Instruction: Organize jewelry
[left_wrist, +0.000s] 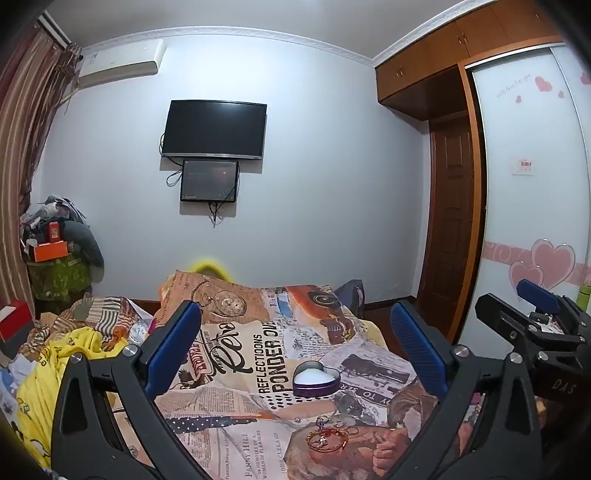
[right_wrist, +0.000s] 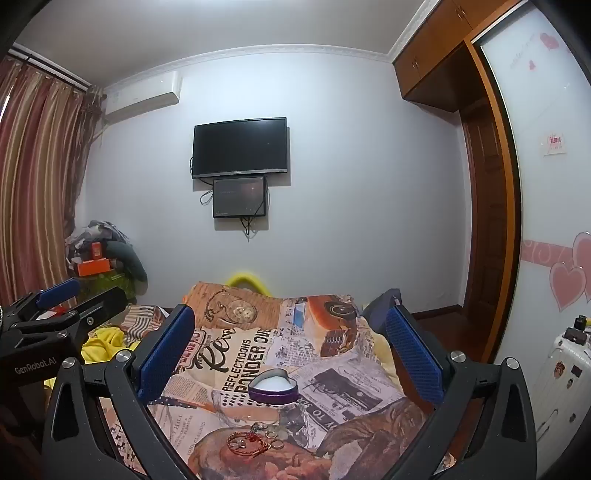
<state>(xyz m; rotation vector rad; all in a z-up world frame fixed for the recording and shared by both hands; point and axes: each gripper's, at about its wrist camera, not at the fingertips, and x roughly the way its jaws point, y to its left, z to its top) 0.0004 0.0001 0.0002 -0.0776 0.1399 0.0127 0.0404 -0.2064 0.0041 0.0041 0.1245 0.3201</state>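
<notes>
jewelry (left_wrist: 327, 435): gold bangles w/ red bits + rings, loose pile | heart tin (left_wrist: 316, 378) open | both jaws wide, holding nothing

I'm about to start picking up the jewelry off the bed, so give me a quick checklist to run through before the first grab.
1. Left gripper open and empty: ok, jaws spread wide.
2. Right gripper open and empty: ok, jaws spread wide.
3. Heart-shaped tin uncovered and ready to take pieces: ok, white lining shows and no lid is on it.
4. Jewelry pile in view on the bedspread, nearer than the tin: ok.
5. Pieces separate enough to lift one at a time: cannot tell, bangle and rings lie bunched.
6. Grippers apart from each other: ok, the right one sits off to the side in the left view.
</notes>
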